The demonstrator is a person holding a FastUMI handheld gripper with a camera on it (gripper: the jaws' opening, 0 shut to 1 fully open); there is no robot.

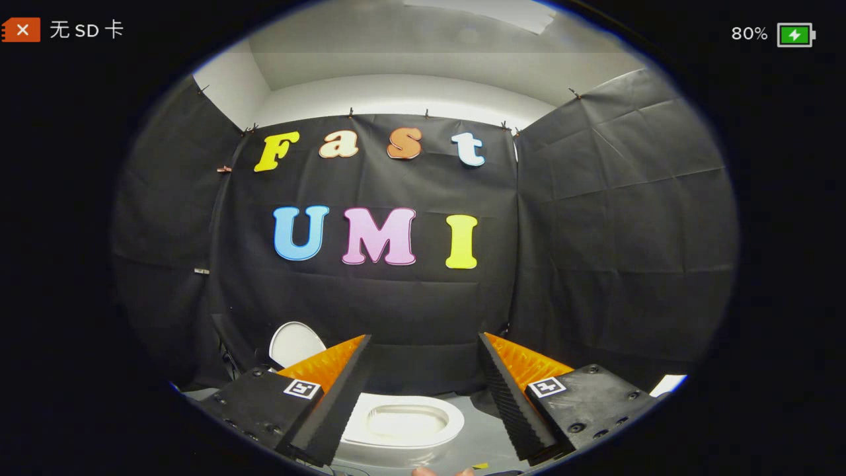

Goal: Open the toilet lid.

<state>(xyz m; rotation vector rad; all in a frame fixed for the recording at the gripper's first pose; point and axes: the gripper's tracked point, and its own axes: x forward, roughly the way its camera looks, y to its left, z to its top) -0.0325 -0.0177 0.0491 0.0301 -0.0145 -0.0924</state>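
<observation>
A small white toilet (pixel 403 423) sits on a grey surface, low between my two fingers and just ahead of them. Its oval seat ring and the hollow of the bowl lie uncovered. A white oval lid (pixel 294 344) stands upright to the left of the bowl, beyond my left finger, which hides its lower part and the hinge. My gripper (pixel 423 337) is open, its fingers wide apart above the bowl with nothing between them, touching neither bowl nor lid.
Black cloth walls (pixel 595 231) close the booth behind and on both sides, close behind the toilet. The grey surface (pixel 486 436) runs to the right of the bowl. A white flat patch (pixel 667 383) lies at the far right.
</observation>
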